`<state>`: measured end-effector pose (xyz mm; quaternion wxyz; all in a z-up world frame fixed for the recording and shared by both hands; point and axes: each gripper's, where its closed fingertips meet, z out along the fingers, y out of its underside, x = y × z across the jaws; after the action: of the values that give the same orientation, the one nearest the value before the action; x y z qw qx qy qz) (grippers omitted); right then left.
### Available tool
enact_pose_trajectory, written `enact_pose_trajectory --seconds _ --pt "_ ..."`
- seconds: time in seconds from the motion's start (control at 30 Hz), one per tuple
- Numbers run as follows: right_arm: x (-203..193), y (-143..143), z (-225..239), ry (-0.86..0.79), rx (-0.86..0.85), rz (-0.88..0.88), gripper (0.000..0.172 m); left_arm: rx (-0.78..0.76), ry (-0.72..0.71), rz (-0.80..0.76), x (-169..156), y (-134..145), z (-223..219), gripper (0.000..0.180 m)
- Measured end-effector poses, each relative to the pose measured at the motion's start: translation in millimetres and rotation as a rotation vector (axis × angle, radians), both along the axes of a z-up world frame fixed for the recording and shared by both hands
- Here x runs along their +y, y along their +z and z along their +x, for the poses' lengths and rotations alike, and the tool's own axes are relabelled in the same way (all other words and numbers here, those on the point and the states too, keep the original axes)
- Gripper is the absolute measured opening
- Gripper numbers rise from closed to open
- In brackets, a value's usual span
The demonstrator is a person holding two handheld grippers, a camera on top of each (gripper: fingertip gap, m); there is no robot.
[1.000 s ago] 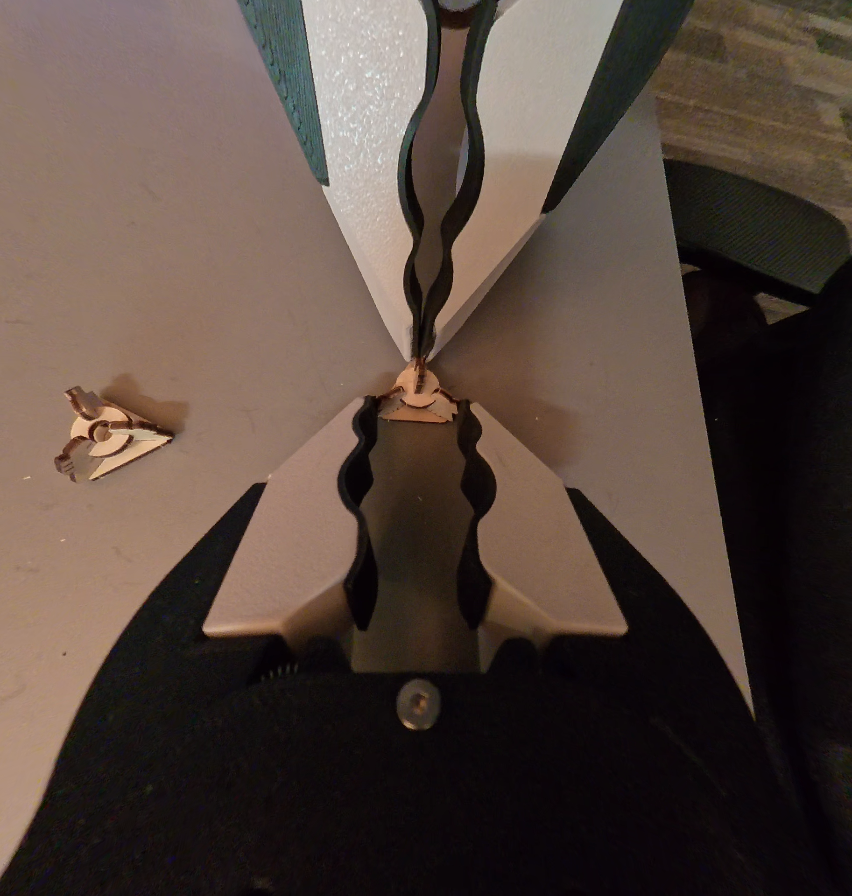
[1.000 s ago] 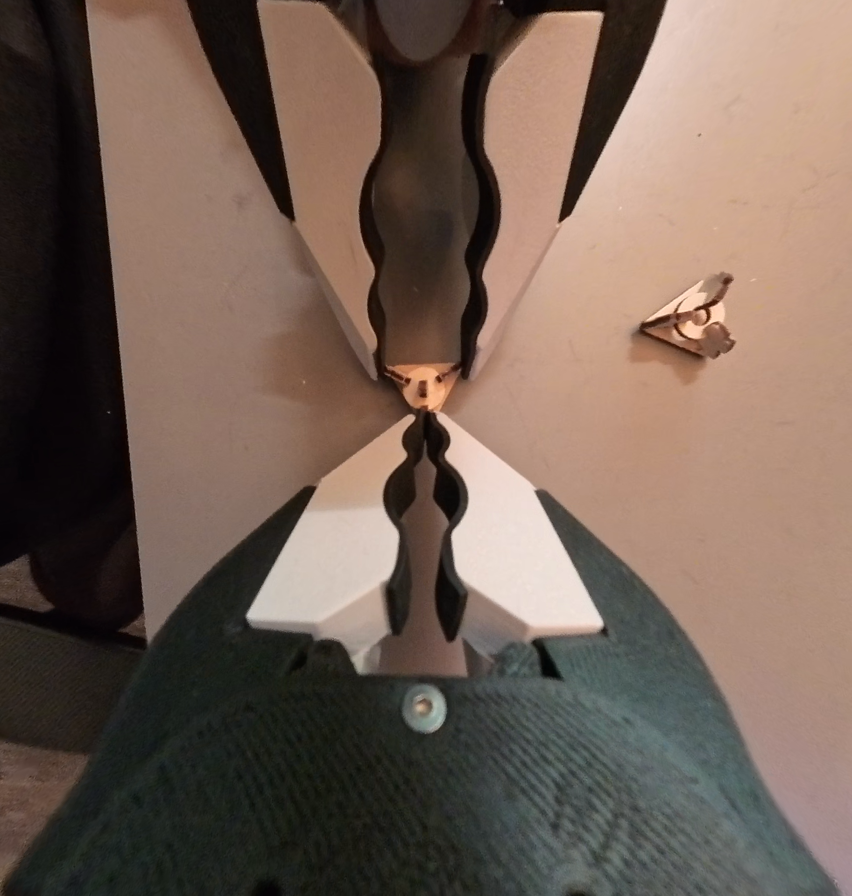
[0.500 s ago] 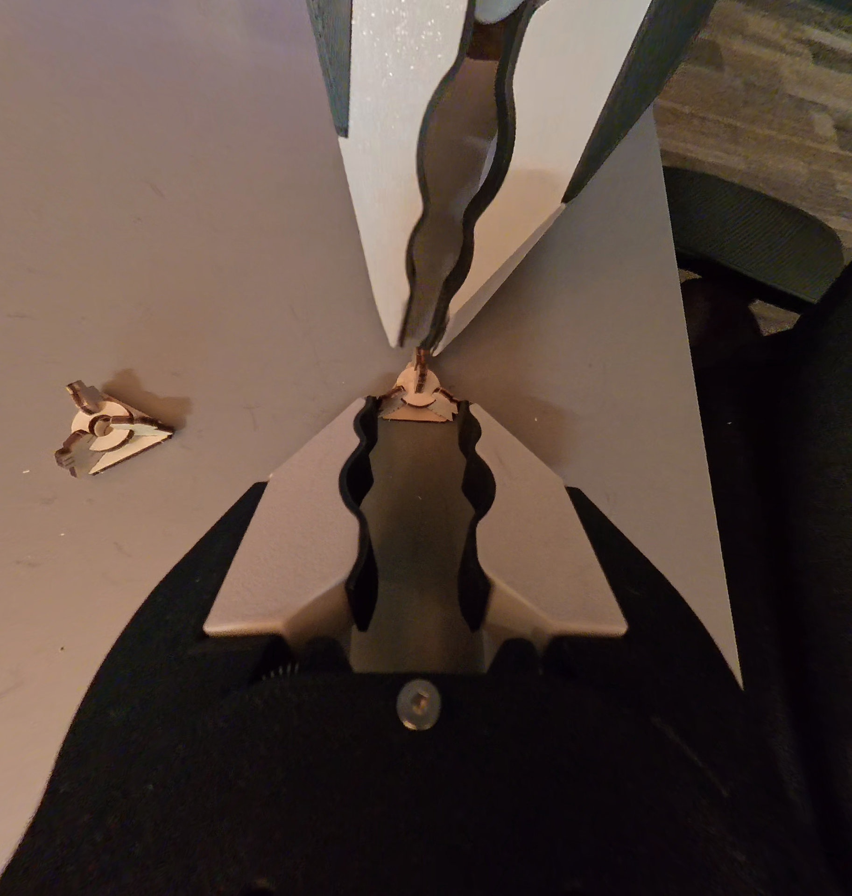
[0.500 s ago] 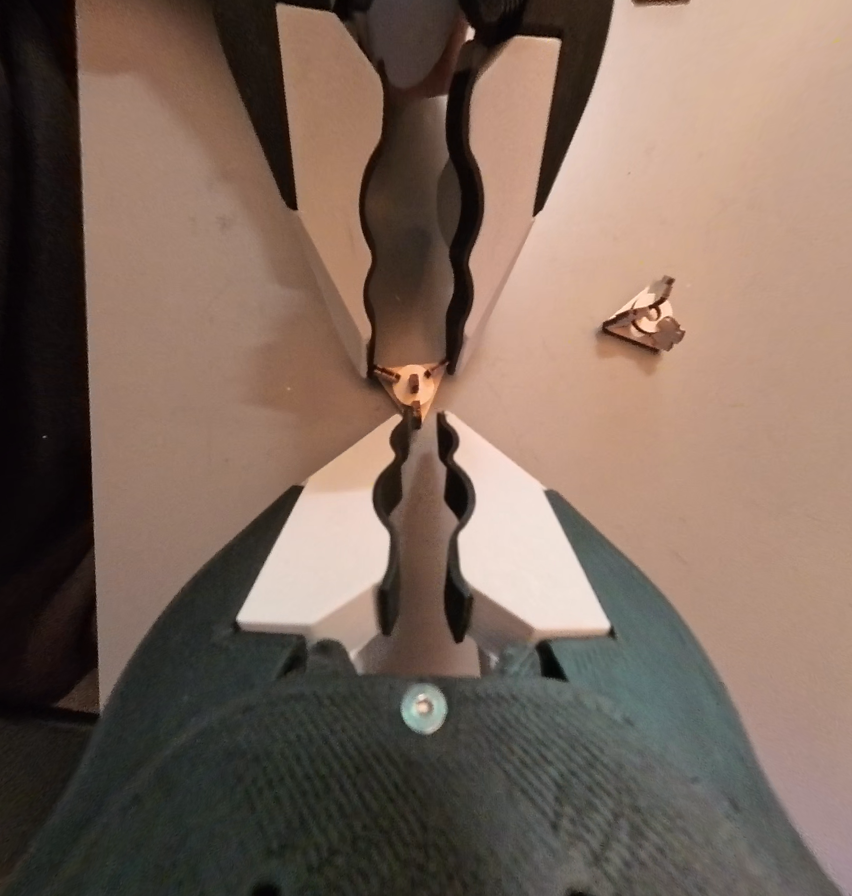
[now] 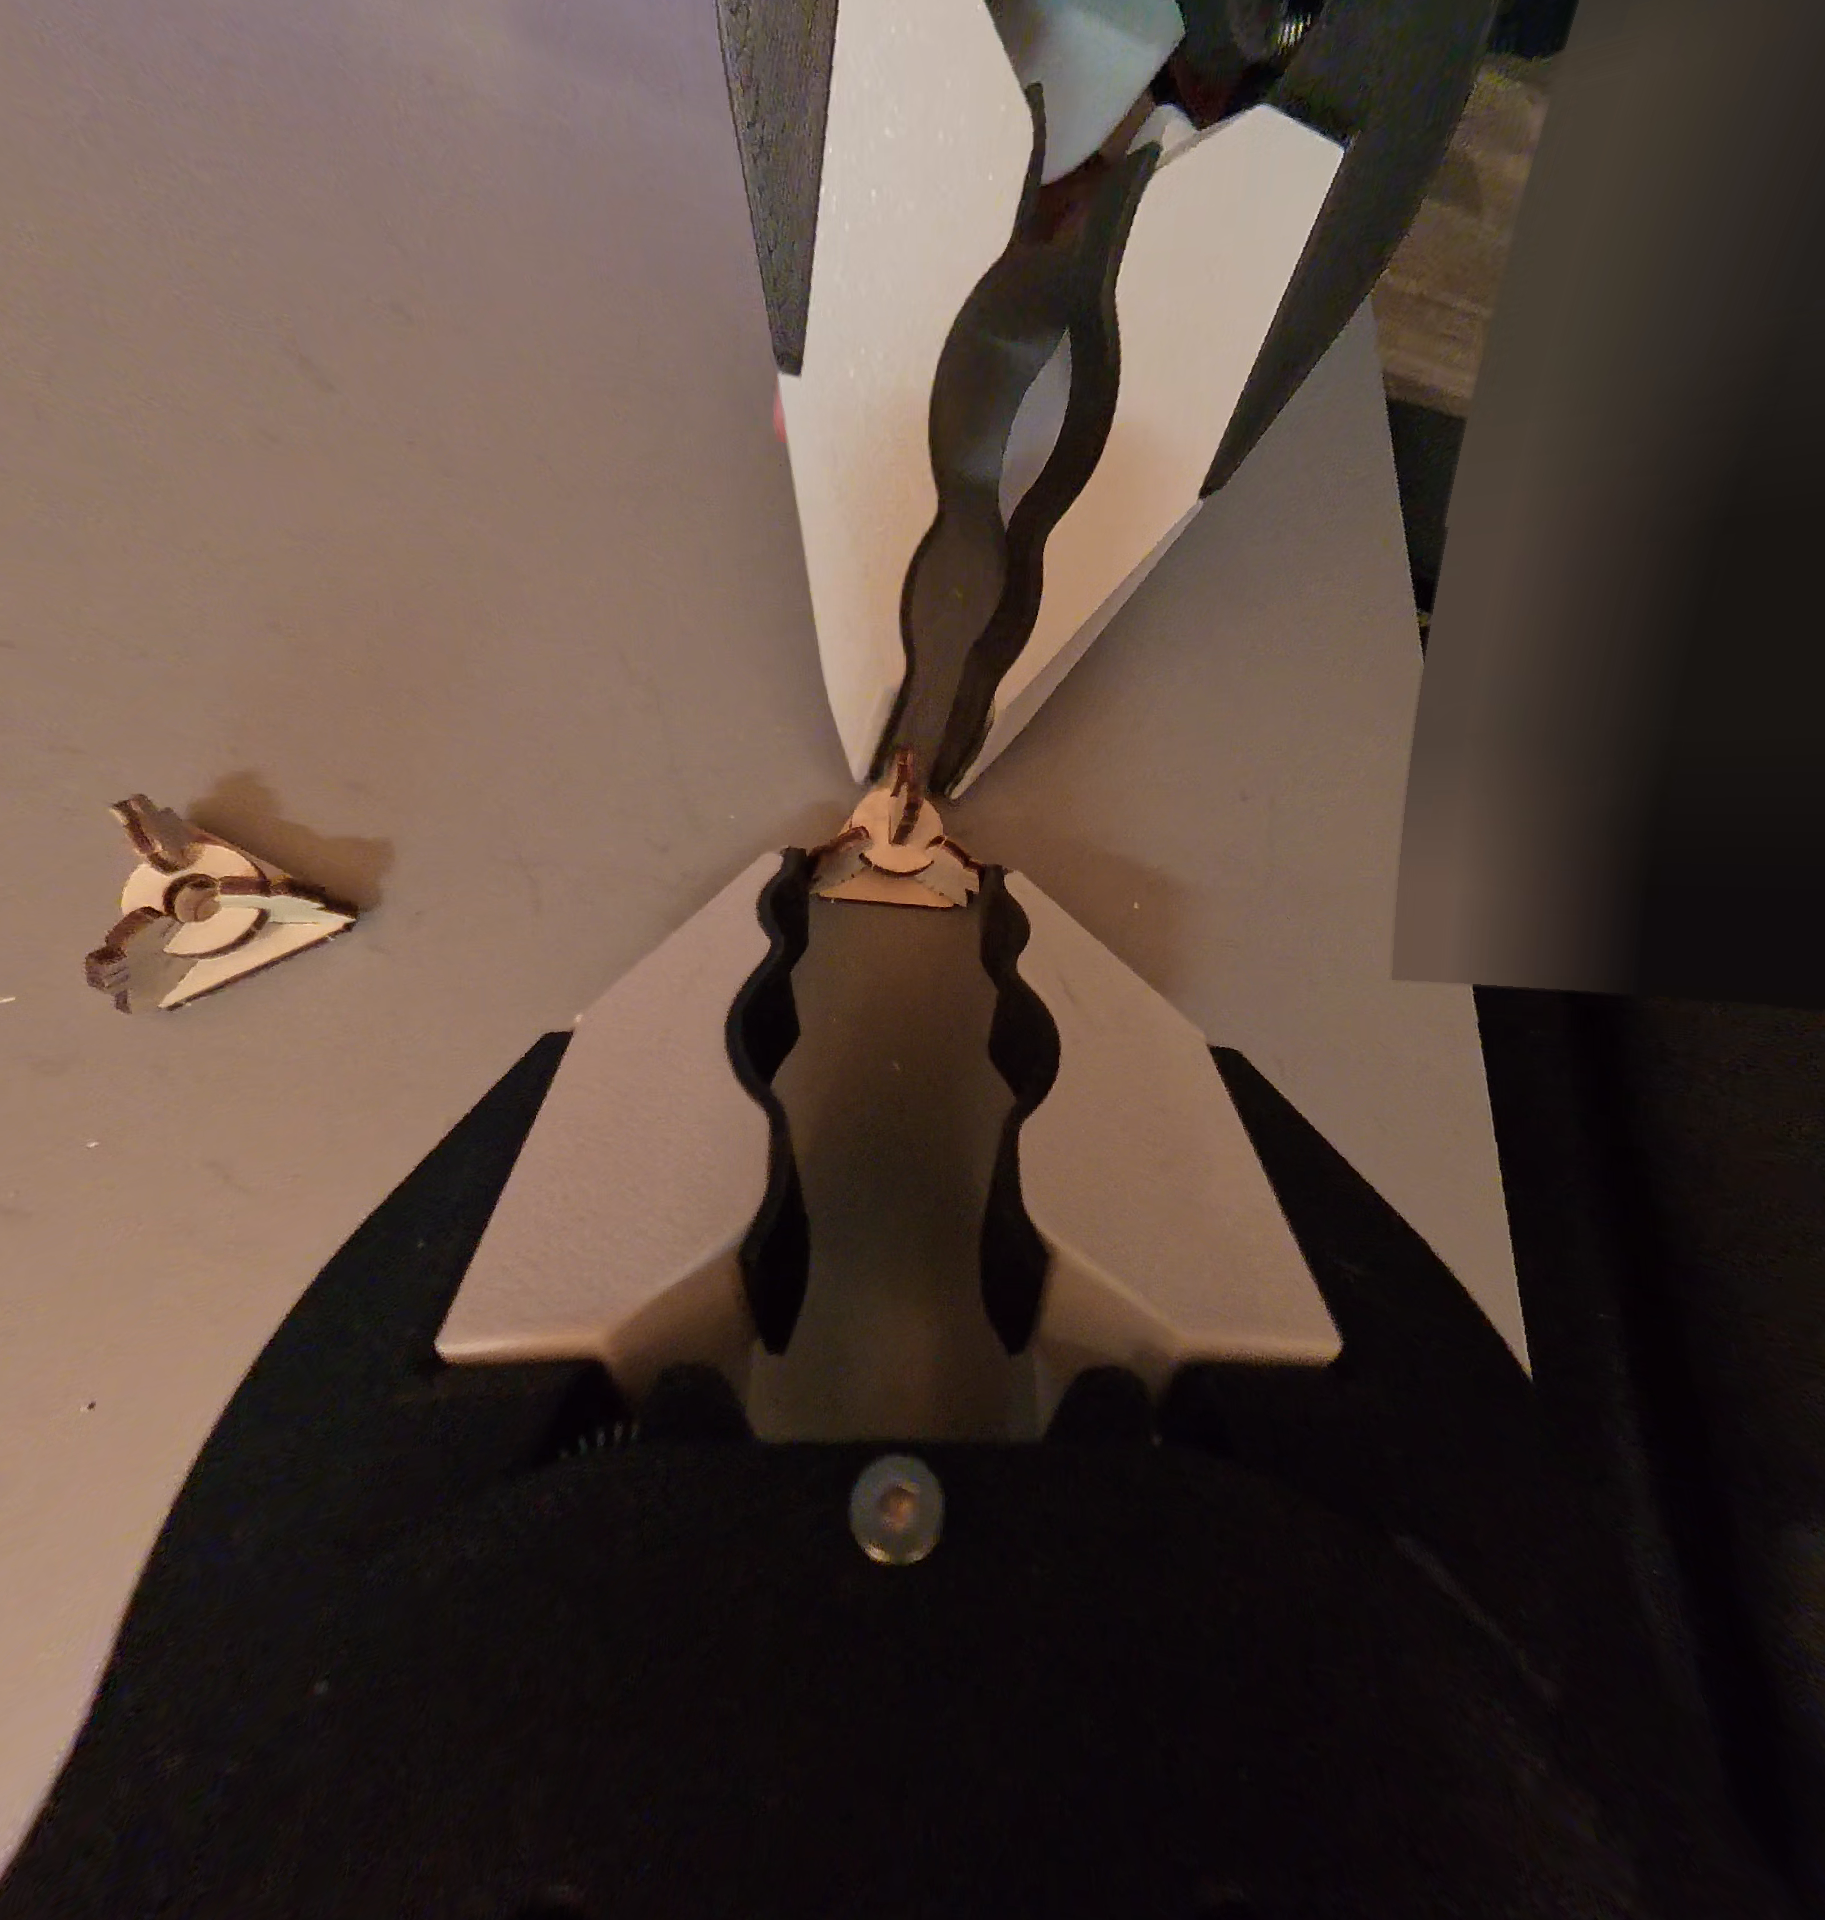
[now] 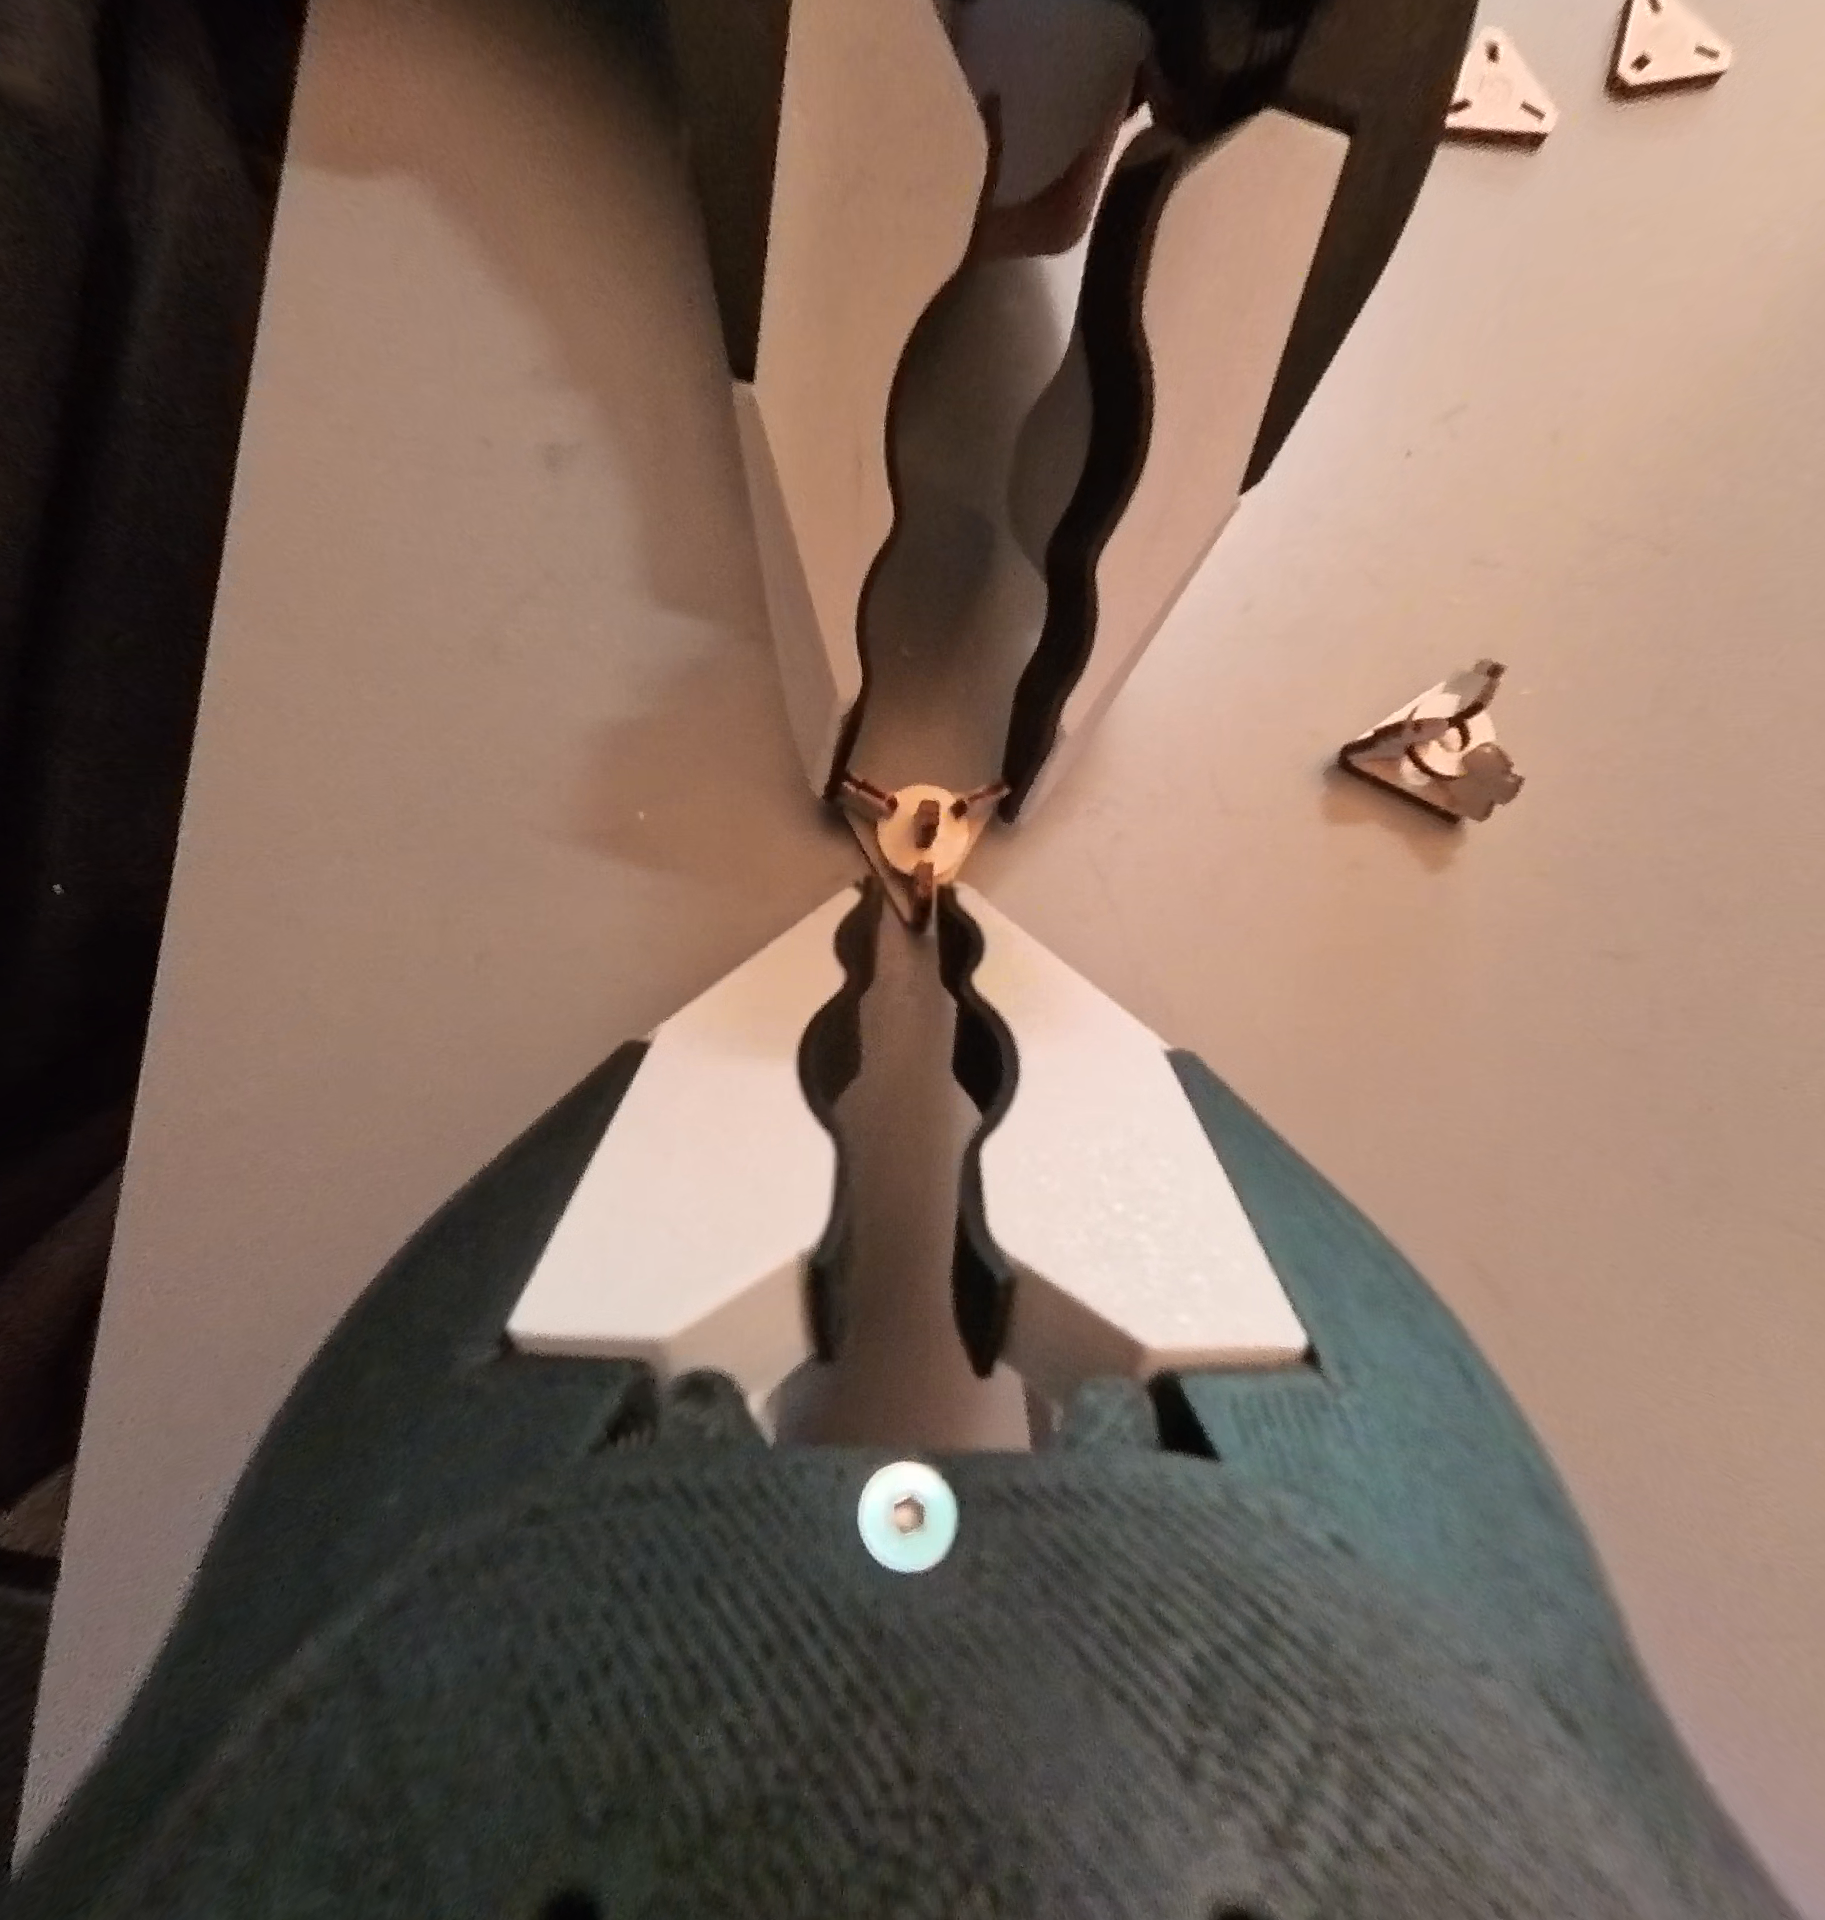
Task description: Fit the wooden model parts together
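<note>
Tools nose to nose: left tool (image 5: 892, 883) clamping wooden triangle (image 5: 892, 862), right tool (image 6: 903, 914) parted around its corner; similar piece (image 5: 201, 914) aside.

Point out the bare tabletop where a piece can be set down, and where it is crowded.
Bare: the grey tabletop beyond and nearer than the loose triangular wooden assembly. Crowded: the centre, where the left tongs grip a matching wooden triangle assembly and the right tongs meet its tip; flat wooden triangles fill a far corner.

Thin, matt laser-cut wooden assembly (image 5: 892, 852) with scorched brown edges; smooth matt table (image 5: 368, 468).
</note>
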<state>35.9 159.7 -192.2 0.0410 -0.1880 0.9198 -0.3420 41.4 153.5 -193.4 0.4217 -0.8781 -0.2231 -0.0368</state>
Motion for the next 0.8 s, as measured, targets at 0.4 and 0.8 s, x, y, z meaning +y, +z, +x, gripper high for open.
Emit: enact_pose_trajectory --seconds 0.4,0.8 --pt "-1.1 0.4 -1.5 0.007 -0.070 0.072 0.002 0.005 -0.007 -0.006 -0.3 -0.6 0.1 0.034" --pt "-4.9 -2.4 -0.6 -0.076 -0.082 0.090 0.001 0.016 -0.006 -0.014 -0.9 -1.4 -0.1 0.034"
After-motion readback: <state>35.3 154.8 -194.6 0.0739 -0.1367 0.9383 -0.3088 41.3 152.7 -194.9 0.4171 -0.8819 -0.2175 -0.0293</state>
